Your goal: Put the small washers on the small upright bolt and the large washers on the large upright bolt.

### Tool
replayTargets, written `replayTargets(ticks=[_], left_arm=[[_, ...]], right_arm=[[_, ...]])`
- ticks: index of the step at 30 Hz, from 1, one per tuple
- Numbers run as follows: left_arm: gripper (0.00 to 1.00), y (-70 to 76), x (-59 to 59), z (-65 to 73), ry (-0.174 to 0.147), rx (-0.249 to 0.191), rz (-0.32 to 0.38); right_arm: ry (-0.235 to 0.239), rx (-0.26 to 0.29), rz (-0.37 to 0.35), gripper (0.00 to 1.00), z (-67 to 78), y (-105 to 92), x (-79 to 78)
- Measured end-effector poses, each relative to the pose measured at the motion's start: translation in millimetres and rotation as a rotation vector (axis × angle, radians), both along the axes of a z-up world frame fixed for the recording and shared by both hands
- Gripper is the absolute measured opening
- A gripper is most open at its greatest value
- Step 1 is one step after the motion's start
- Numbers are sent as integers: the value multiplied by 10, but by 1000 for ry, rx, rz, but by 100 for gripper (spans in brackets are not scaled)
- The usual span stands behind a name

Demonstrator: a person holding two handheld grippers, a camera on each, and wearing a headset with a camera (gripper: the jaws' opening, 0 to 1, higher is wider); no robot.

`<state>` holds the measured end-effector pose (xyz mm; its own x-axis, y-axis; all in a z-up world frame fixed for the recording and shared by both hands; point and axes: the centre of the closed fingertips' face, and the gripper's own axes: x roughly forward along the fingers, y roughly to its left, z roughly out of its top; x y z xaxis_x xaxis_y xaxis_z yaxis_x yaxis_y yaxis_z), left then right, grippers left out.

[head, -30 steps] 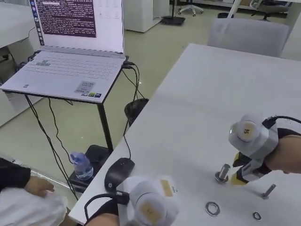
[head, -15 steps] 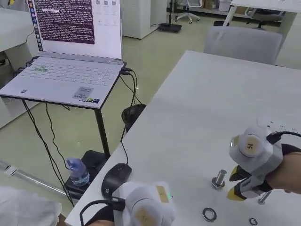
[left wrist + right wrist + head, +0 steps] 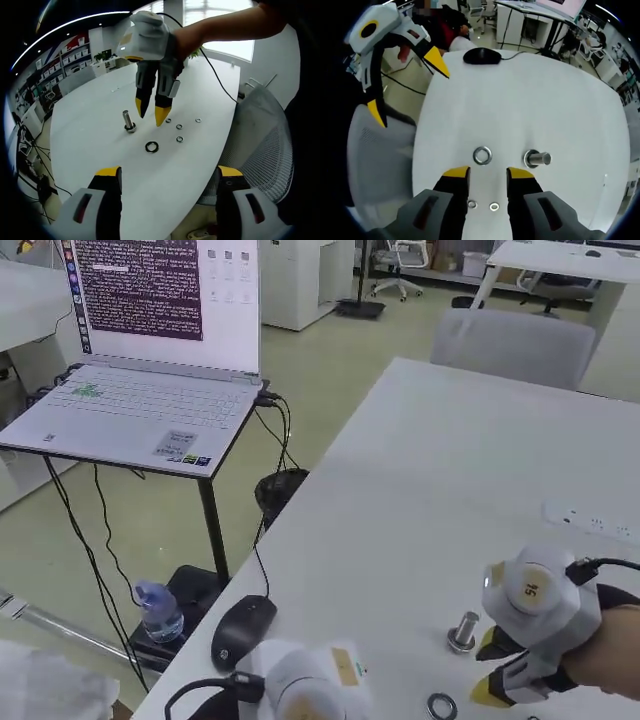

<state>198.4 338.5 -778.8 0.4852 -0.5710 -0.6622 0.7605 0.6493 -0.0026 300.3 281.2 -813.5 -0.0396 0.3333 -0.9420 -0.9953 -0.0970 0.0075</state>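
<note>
Laptop (image 3: 150, 400) far left, lid up on a thin black stand beside the white table (image 3: 450, 460), and there's a water bottle (image 3: 158, 608) on the floor underneath. Moving right, a black mouse (image 3: 243, 630) sits at the near corner of the table, its cable trailing off the edge. Right beside it, low in the head view, comes the left gripper (image 3: 169, 172). Its own view has the two yellow-tipped jaws standing wide apart, nothing between them but bare tabletop.

On we go: ahead of those jaws the large washer (image 3: 151, 147) lies flat on the table. Just beyond it stands the large bolt (image 3: 129, 121), upright, thread end up. In the left gripper view, the small washers (image 3: 179, 127), four that I can count, lie flat and loose to the right of the bolt and apart from one another.

Now the right gripper (image 3: 151, 112): it hangs tips-down above the table, close beside the large bolt, between it and the small washers. Its jaws are parted by a modest gap and they grip nothing. In the right gripper view, the large washer is just ahead of one yellow tip and the large bolt ahead of the other. Two small washers lie nearer in, low between the jaws. The large washer and the bolt are near each other but not touching.

Further right, a white power strip (image 3: 590, 523) lies on the table, and a grey chair (image 3: 515, 345) is pushed up to the far edge
</note>
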Motion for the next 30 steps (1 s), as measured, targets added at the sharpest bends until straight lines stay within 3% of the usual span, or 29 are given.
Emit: replayTargets(ticks=[5, 17, 23, 26, 30], left_arm=[[75, 23, -5, -8, 7, 9, -1], [74, 43, 3, -2, 4, 7, 7], [75, 28, -3, 5, 5, -5, 11], [78, -28, -12, 34, 4, -37, 5], [78, -31, -10, 18, 2, -25, -3]], right_arm=[[5, 14, -9, 31, -107, 38, -35], [-2, -16, 24, 32, -353, 82, -111], [-2, -25, 35, 32, -466, 129, -136], [1, -35, 34, 32, -516, 127, -136], [2, -47, 43, 32, -581, 125, -123]])
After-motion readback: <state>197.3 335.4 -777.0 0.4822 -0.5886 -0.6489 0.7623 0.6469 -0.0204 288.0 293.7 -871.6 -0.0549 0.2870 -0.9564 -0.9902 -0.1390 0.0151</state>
